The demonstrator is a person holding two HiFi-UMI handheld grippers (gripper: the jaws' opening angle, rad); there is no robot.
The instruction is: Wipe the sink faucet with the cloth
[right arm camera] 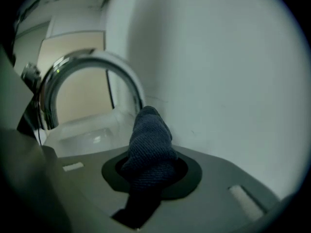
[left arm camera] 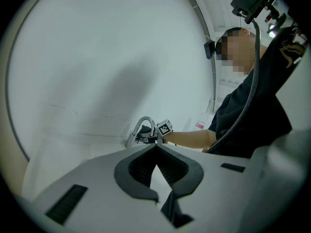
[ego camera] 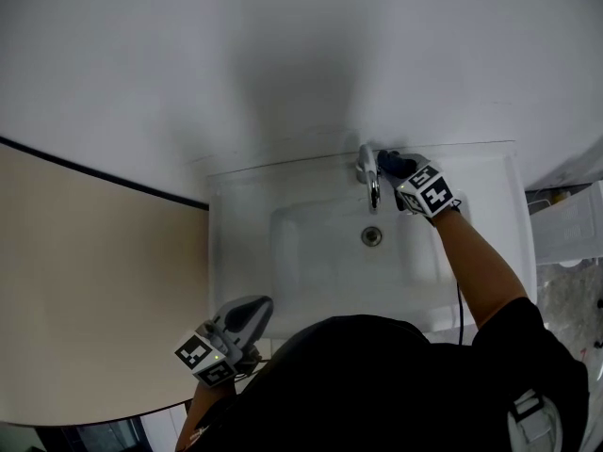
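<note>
Faucet (ego camera: pixel 368 172) sits at the back edge of the white sink (ego camera: pixel 236 252), its curved chrome spout reaching out over the drain (ego camera: pixel 372 236). Your right gripper (ego camera: pixel 388 166) is clamped on the dark blue cloth (right arm camera: pixel 148 144). The bunched end pokes out past the jaws, right beside the spout and close to the wall (ego camera: pixel 283 64). Can't tell if it's actually touching the metal. Your left gripper (ego camera: pixel 247 314) is down by the sink's front left corner, jaws pinched together with nothing in them.
</note>
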